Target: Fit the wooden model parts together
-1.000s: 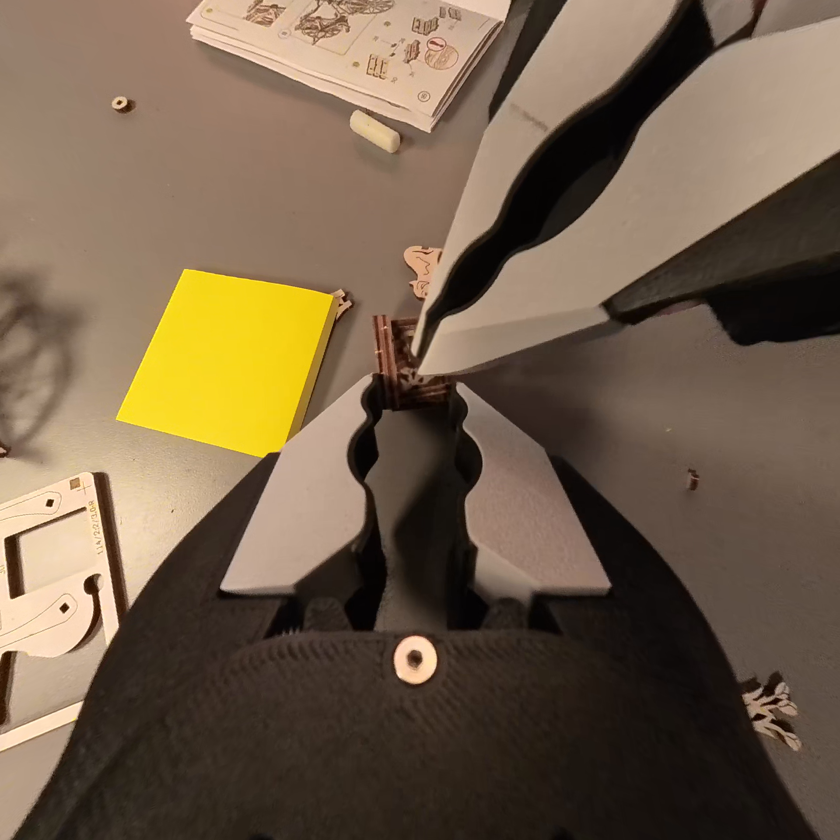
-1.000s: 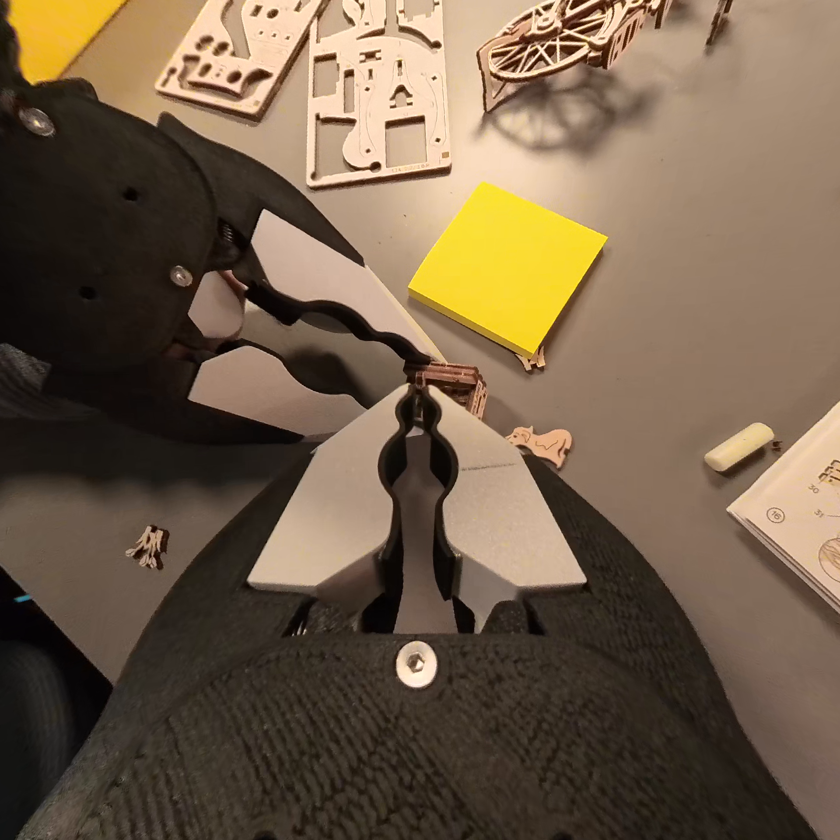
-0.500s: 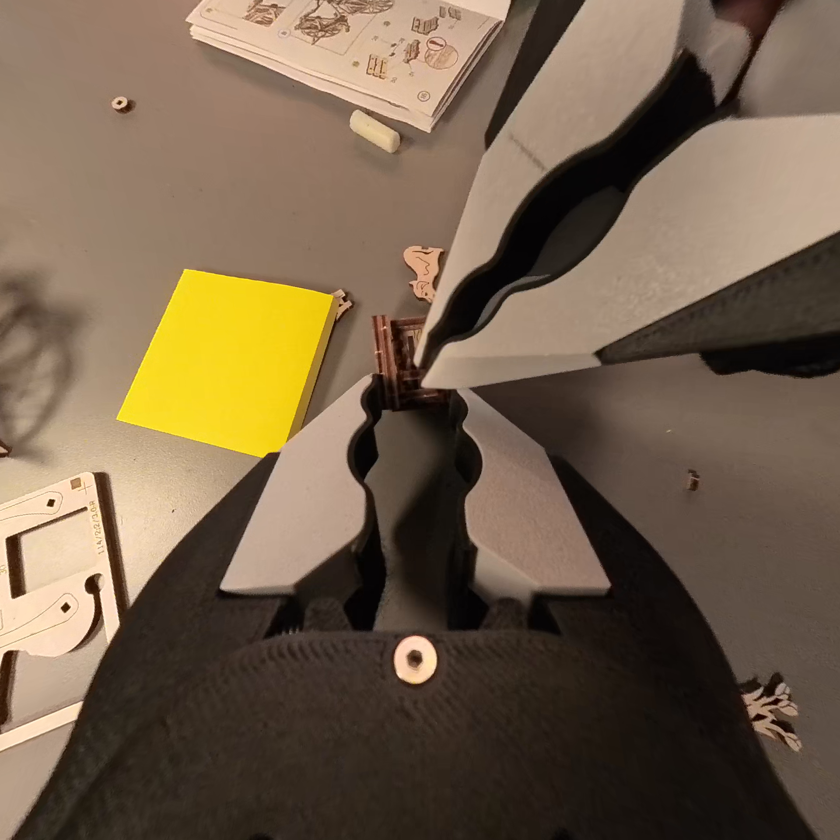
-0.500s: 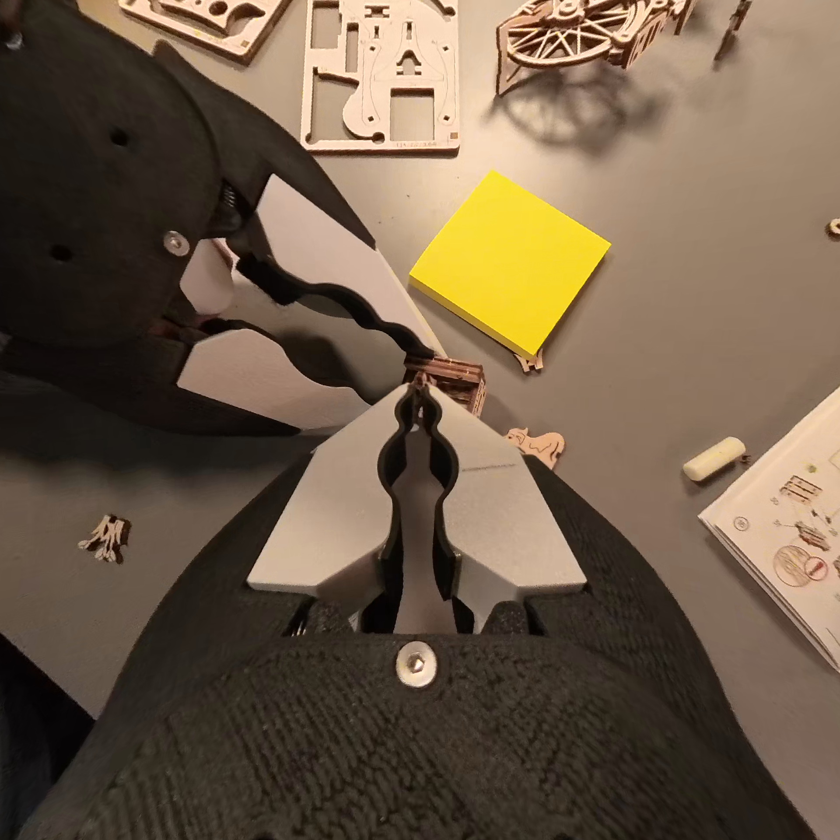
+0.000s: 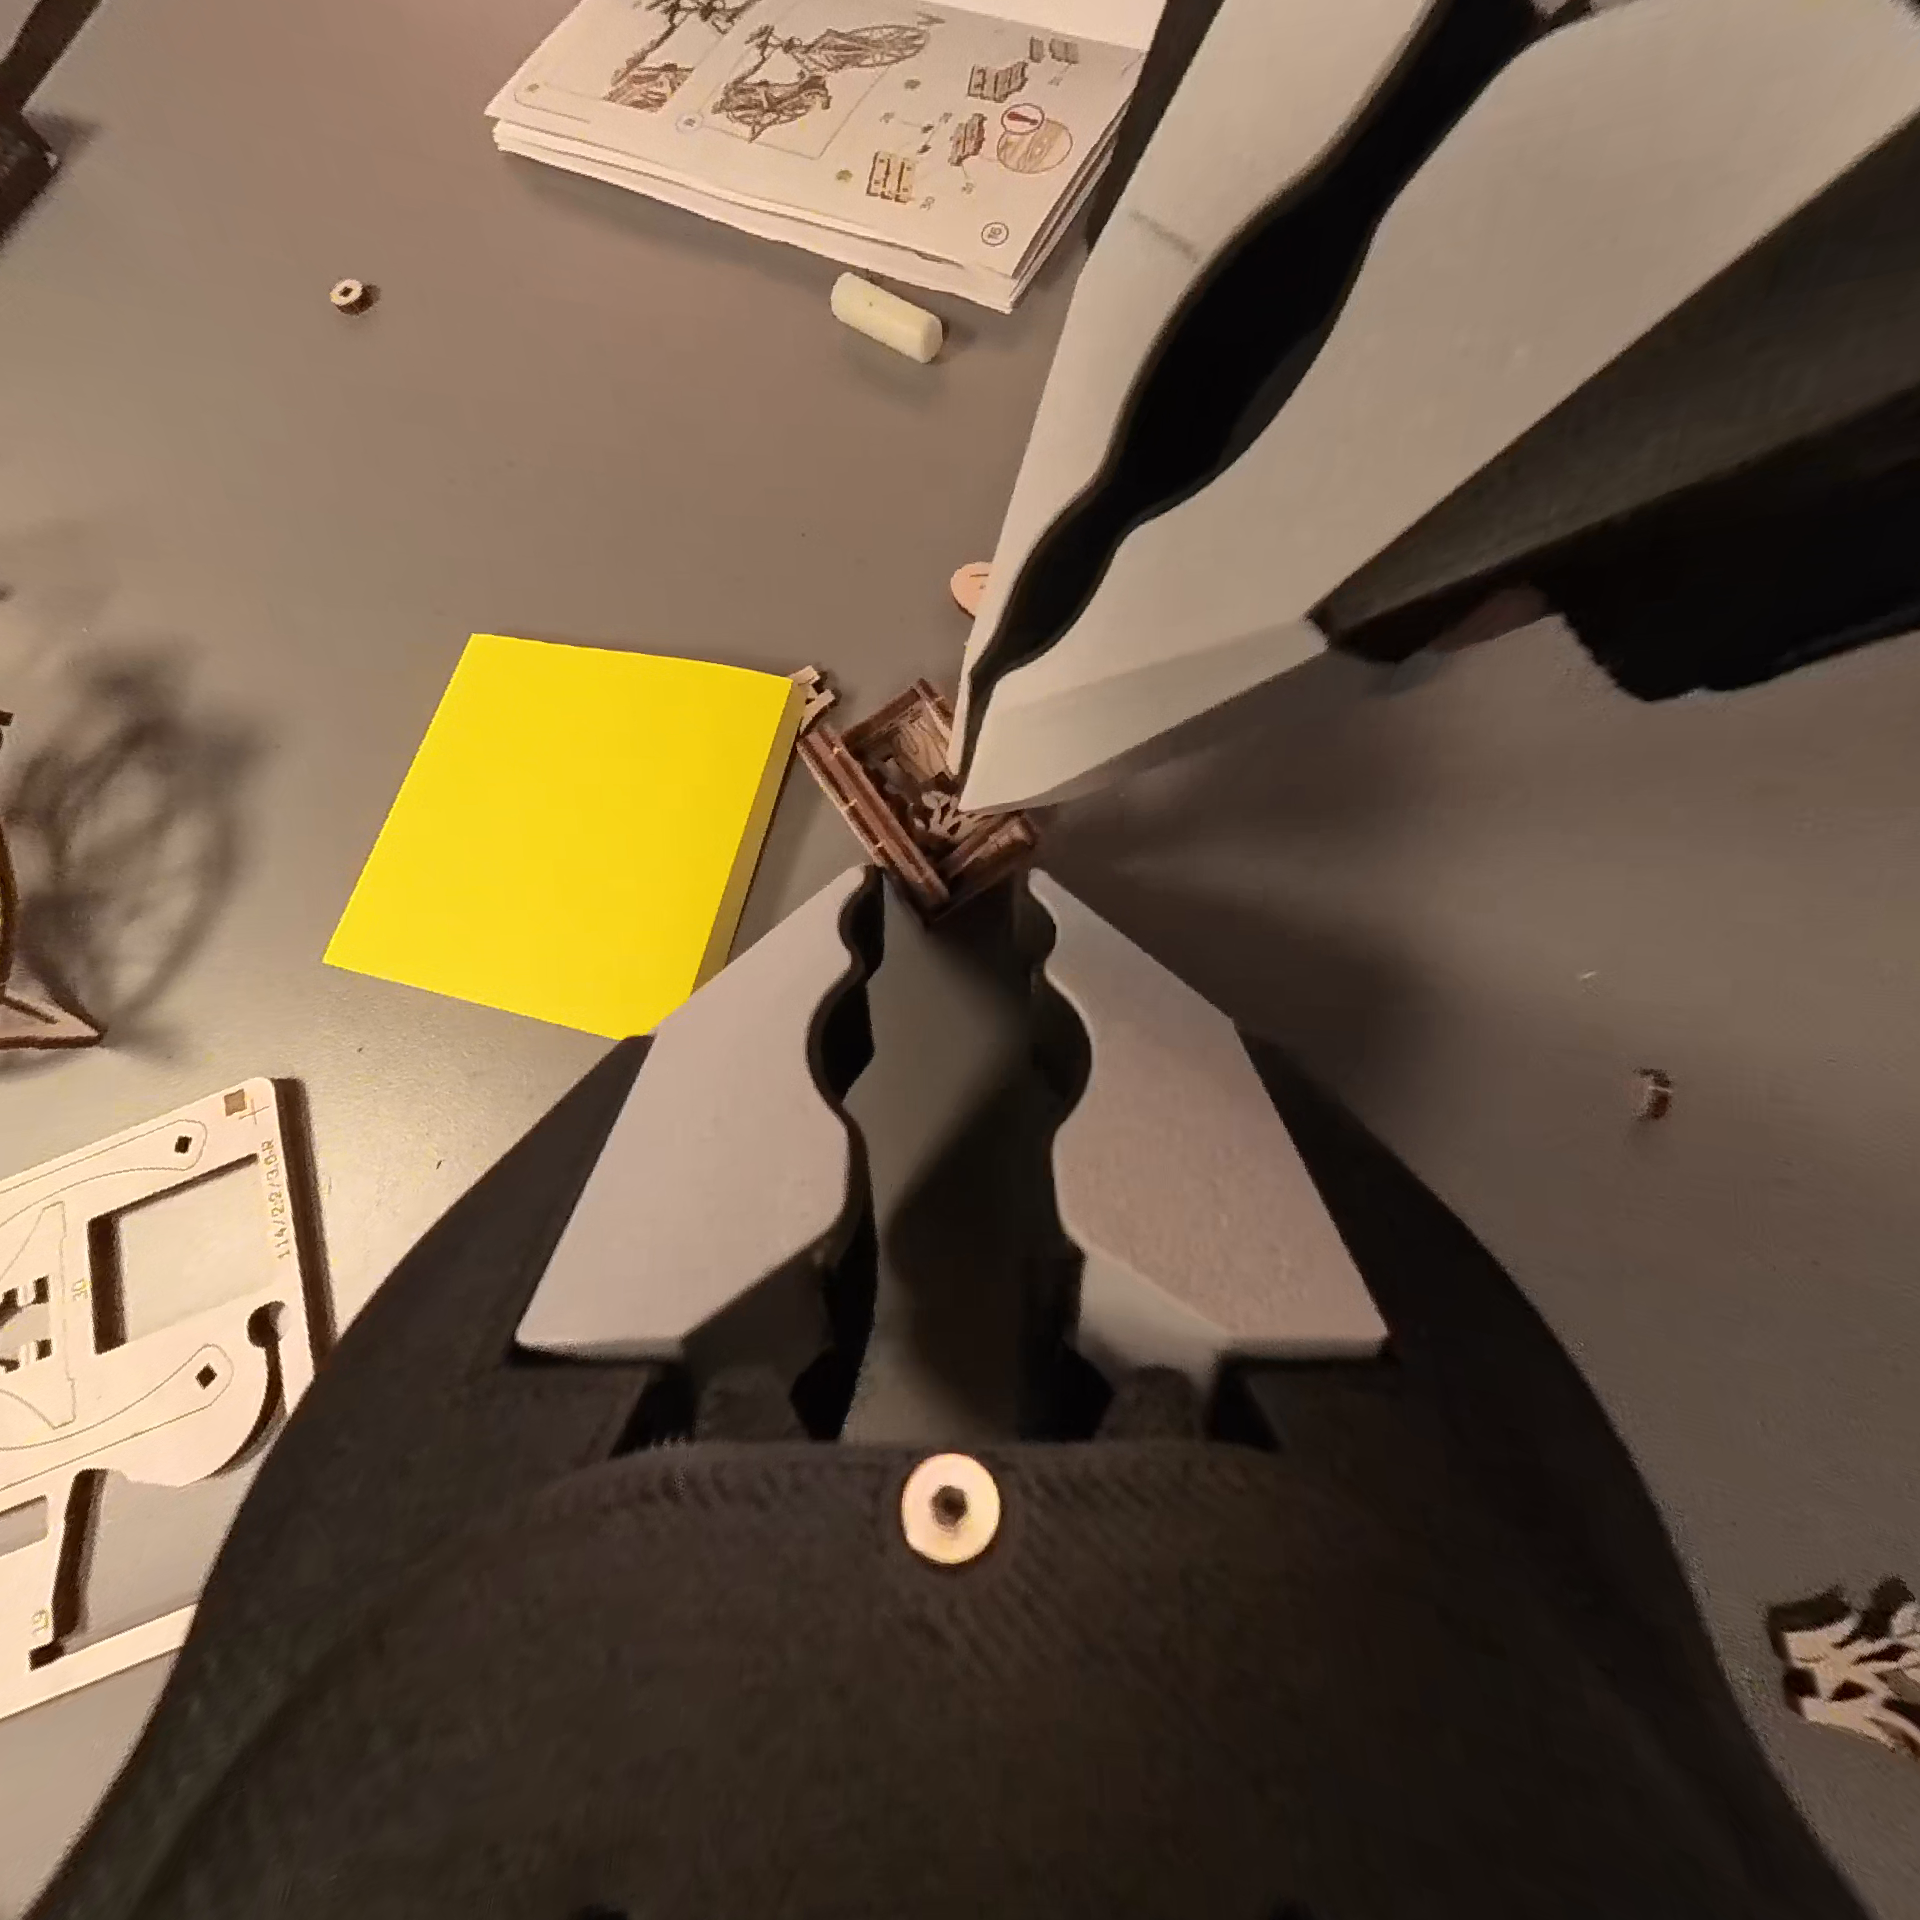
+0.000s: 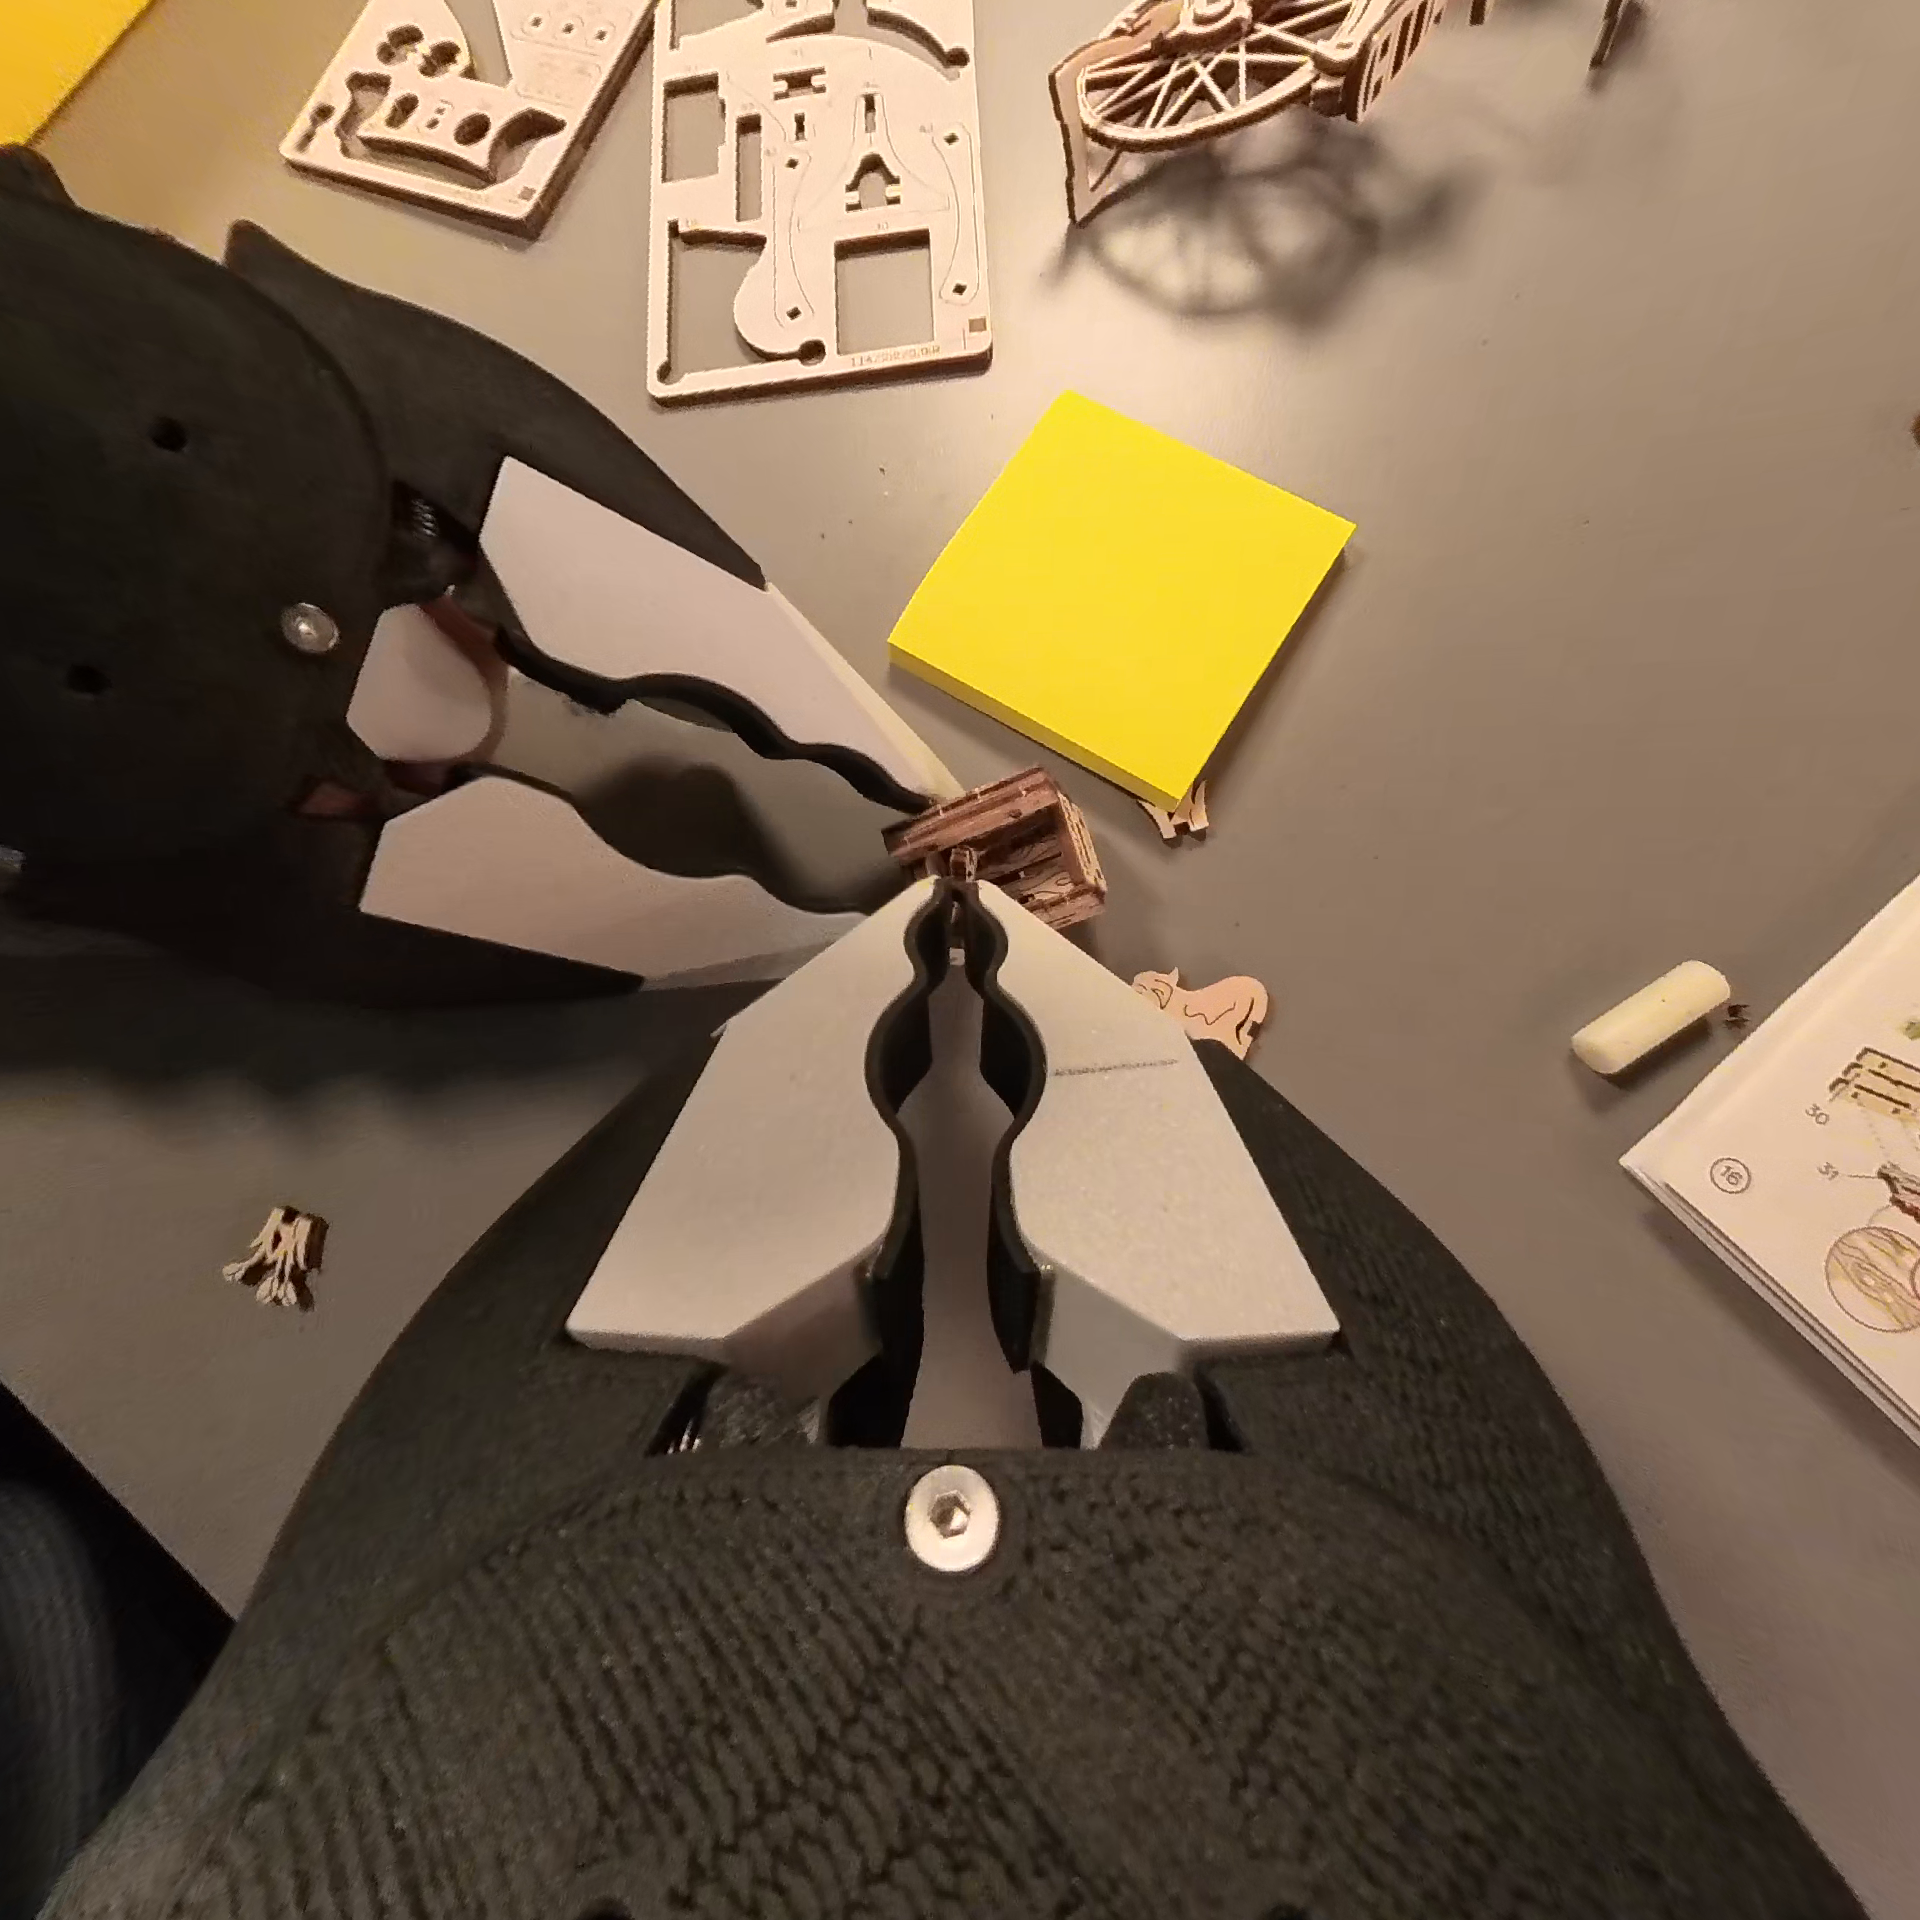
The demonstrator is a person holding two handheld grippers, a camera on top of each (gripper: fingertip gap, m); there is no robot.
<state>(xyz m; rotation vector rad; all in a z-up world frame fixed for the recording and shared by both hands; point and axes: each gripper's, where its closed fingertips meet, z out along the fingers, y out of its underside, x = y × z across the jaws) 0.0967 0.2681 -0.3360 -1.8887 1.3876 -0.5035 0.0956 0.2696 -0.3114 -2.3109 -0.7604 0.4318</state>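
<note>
Around my wooden crate (image 5: pixel 914 800), yellow sticky-note pad (image 5: pixel 571 831) crowds one side, cat cutout (image 6: pixel 1210 1013) another; bare table (image 5: pixel 1455 914) opposite.

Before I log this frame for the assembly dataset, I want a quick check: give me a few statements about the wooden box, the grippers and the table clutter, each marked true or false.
1. The left gripper grips the small brown wooden box. True.
2. The right gripper is wide open over the box. False: its tips are nearly closed on a tiny wooden piece at the box.
3. The yellow sticky-note pad lies beside the box. True.
4. The white cylinder rests on the instruction booklet. False: it lies on the table beside it.
5. The wheeled wooden model is held by a gripper. False: it stands alone.
</note>
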